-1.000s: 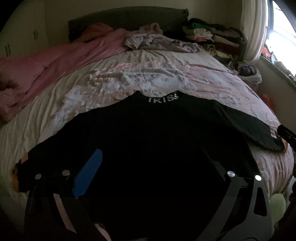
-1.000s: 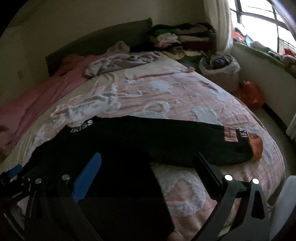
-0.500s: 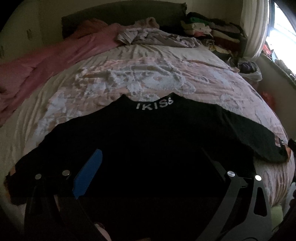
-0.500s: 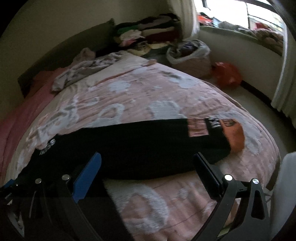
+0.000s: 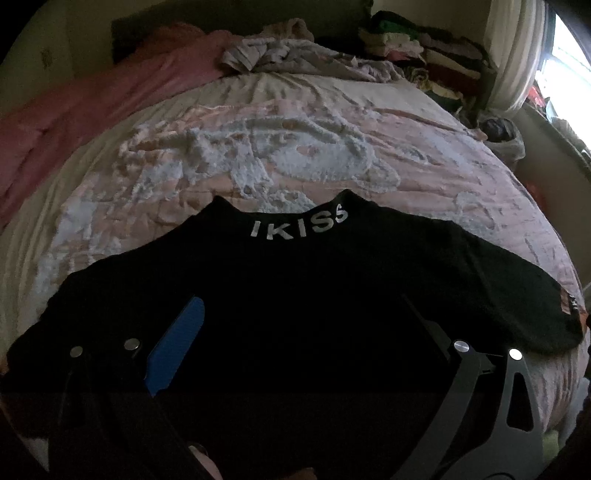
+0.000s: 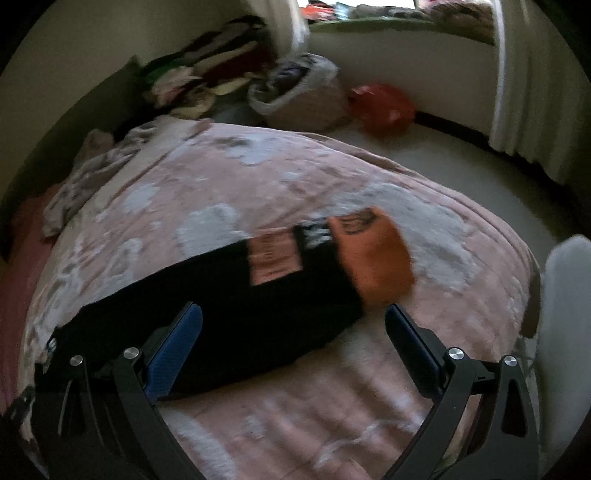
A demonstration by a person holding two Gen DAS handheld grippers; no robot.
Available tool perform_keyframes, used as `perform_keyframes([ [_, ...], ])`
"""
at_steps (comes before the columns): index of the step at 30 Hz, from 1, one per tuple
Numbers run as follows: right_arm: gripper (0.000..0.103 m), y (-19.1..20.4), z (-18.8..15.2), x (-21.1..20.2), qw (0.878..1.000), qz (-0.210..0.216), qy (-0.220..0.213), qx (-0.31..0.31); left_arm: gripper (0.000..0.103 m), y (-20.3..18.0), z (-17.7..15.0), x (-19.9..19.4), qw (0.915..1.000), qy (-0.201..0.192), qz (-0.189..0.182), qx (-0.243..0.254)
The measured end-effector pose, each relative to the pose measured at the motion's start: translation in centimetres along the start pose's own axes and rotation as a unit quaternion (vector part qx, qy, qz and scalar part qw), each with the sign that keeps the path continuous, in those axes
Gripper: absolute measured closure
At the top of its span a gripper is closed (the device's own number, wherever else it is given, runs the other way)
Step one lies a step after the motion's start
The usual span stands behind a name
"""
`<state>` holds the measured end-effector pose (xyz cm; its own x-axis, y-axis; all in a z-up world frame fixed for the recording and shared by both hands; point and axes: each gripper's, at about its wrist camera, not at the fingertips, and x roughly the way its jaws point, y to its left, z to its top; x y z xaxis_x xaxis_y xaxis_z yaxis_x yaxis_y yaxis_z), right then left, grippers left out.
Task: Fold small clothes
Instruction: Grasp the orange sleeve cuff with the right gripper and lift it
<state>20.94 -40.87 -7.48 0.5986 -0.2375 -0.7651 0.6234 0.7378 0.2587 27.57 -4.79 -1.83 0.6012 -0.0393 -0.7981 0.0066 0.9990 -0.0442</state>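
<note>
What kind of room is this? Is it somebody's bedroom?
Most likely a bedroom. A black sweater lies spread on a big bed with a pink patterned blanket, folded clothes are stacked beside the headboard, and a curtain hangs by the window.

Spread flat on the bed (image 5: 424, 147), a sweater (image 5: 295, 302), collar toward the headboard (image 5: 240, 14). Heaped behind on the bed, crumpled clothes (image 5: 295, 55); right of those, beside the bed, stacked clothes (image 5: 417, 48).
</note>
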Motion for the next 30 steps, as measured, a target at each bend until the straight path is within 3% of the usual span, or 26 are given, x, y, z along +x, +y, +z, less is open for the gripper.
perform_keyframes([
  [7, 0.004, -2.9, 0.5, 3.3, 0.998, 0.005, 0.042, 0.052, 0.009, 0.5, -0.3, 1.7, 0.9999, 0.01, 0.002, -0.001],
  [12, 0.004, -3.1, 0.9, 5.0, 0.998, 0.012, 0.051, 0.048, 0.009, 0.8, -0.6, 2.0, 0.9999, 0.009, 0.002, -0.005],
  [14, 0.015, -3.0, 1.3, 5.1, 0.998, 0.016, 0.047, 0.044, 0.009, 0.9, -0.5, 2.0, 1.0, 0.008, 0.0, -0.005],
  [15, 0.028, -2.9, 1.4, 5.2, 0.998, 0.014, 0.044, 0.042, 0.009, 1.0, -0.6, 2.0, 1.0, 0.007, -0.002, -0.007],
  [17, 0.037, -3.1, 1.6, 5.2, 0.998, 0.012, 0.042, 0.041, 0.009, 1.1, -0.5, 2.0, 0.9999, 0.005, -0.005, -0.01],
  [19, 0.067, -3.2, 1.8, 5.0, 0.998, 0.021, 0.036, 0.041, 0.009, 1.2, -0.5, 1.9, 0.9999, 0.005, -0.006, -0.01],
  [21, 0.083, -3.1, 2.0, 4.4, 0.998, 0.037, 0.023, 0.037, 0.009, 1.2, -0.6, 1.5, 0.9999, 0.003, -0.01, -0.01],
  [30, 0.089, 1.7, 2.2, -1.4, 0.989, 0.136, -0.047, -0.038, 0.009, 2.0, -1.2, -0.8, 0.9996, -0.017, -0.014, -0.02],
])
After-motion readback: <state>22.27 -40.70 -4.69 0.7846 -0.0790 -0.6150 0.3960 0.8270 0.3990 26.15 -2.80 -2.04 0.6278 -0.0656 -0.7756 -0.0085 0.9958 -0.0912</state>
